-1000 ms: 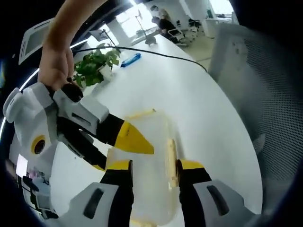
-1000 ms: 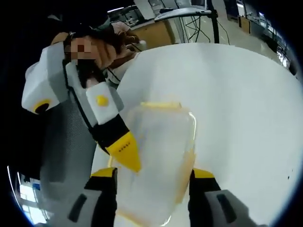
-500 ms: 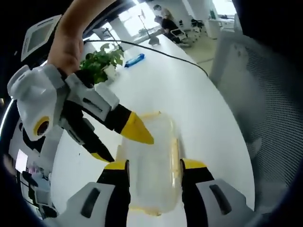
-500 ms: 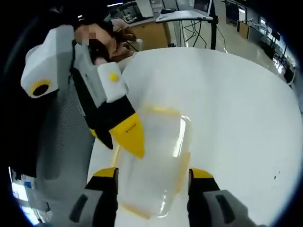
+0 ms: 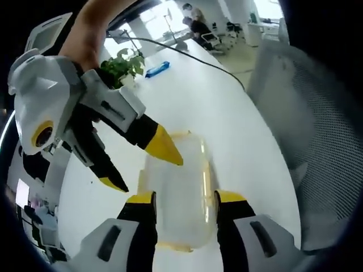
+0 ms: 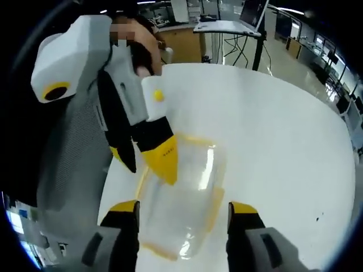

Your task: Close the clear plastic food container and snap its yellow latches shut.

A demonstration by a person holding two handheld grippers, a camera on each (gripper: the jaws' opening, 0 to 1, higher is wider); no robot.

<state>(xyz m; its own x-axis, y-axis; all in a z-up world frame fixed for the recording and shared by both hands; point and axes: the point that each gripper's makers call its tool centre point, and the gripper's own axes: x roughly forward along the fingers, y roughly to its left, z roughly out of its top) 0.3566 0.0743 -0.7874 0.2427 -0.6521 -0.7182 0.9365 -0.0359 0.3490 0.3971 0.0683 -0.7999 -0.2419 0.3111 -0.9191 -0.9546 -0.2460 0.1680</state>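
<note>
Left gripper view has us looking down along our left claw (image 5: 184, 199), whose two yellow-tipped jaws stand apart with nothing between them, above the clear plastic container (image 5: 178, 192) that lies on the white tabletop (image 5: 227, 113). The container's lid is on, and yellow latches (image 5: 208, 180) run along its edges; we cannot tell whether they are snapped down. Coming in from the upper side of this view is our right claw (image 5: 142, 164), held by a hand (image 5: 93, 39), its jaws spread wide and one yellow tip poised over the container's far corner. Farther along the tabletop we see a potted green plant (image 5: 122, 65), a blue object (image 5: 157, 69) and a black cable (image 5: 187, 54), and a grey mesh chair back (image 5: 317, 130) stands beside the tabletop. In the right gripper view our right claw (image 6: 181, 207) straddles the container (image 6: 181, 198) from above, jaws apart, while the left claw (image 6: 148, 161) reaches in with one yellow tip over the container's near corner.
</note>
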